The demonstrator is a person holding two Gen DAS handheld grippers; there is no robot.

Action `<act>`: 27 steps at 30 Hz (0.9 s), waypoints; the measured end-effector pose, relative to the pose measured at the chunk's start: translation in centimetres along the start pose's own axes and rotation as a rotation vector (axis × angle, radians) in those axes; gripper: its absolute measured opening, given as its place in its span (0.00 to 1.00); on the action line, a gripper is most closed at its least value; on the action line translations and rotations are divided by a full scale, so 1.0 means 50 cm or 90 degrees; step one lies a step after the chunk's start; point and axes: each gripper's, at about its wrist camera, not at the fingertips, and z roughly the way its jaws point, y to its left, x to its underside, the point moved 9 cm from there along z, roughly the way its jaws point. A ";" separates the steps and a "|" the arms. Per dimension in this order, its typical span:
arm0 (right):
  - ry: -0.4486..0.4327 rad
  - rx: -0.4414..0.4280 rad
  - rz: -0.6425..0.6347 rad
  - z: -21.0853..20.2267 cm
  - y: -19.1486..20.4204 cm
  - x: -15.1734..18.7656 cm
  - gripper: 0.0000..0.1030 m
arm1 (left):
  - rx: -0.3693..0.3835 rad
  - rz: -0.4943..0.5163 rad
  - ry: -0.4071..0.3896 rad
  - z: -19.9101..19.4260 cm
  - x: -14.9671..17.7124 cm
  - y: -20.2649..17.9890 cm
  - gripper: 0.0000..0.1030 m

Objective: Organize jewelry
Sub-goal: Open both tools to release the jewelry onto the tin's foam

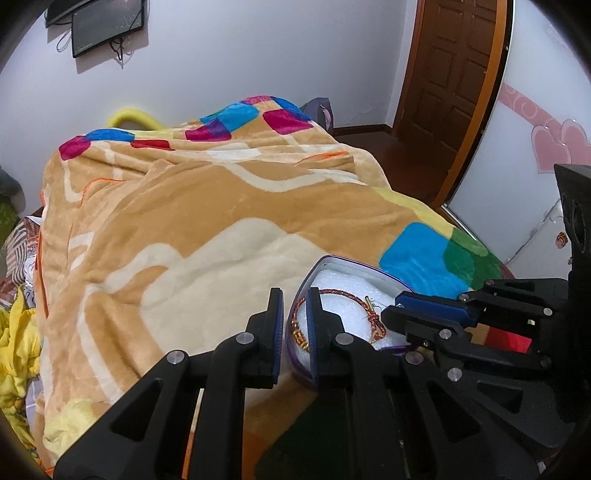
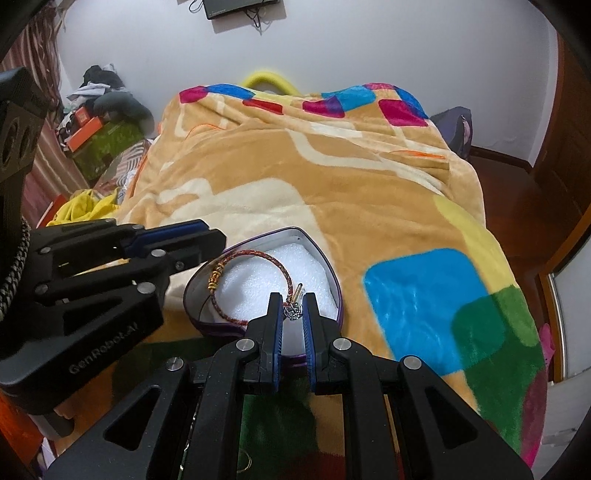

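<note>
Right wrist view: red braided bracelet [image 2: 255,280] with gold beads lies on white foam inside heart-shaped tin [image 2: 334,280]. Right gripper [image 2: 293,312] is clamped on a small silver charm [image 2: 292,311]. Left gripper [image 1: 295,306] pinches the tin's rim.

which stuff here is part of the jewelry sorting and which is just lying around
Part of the job:
- heart-shaped tin with white foam
- red braided bracelet lying in the tin
- small silver piece between the right tool fingers
- left tool, shut on the tin's rim

Just lying about:
- blanket
- yellow cloth
- boxes
- wall screen
- door
</note>
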 end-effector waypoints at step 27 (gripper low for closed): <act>-0.094 0.038 -0.002 -0.179 0.029 0.008 0.36 | -0.002 0.000 -0.065 -0.207 0.042 -0.011 0.51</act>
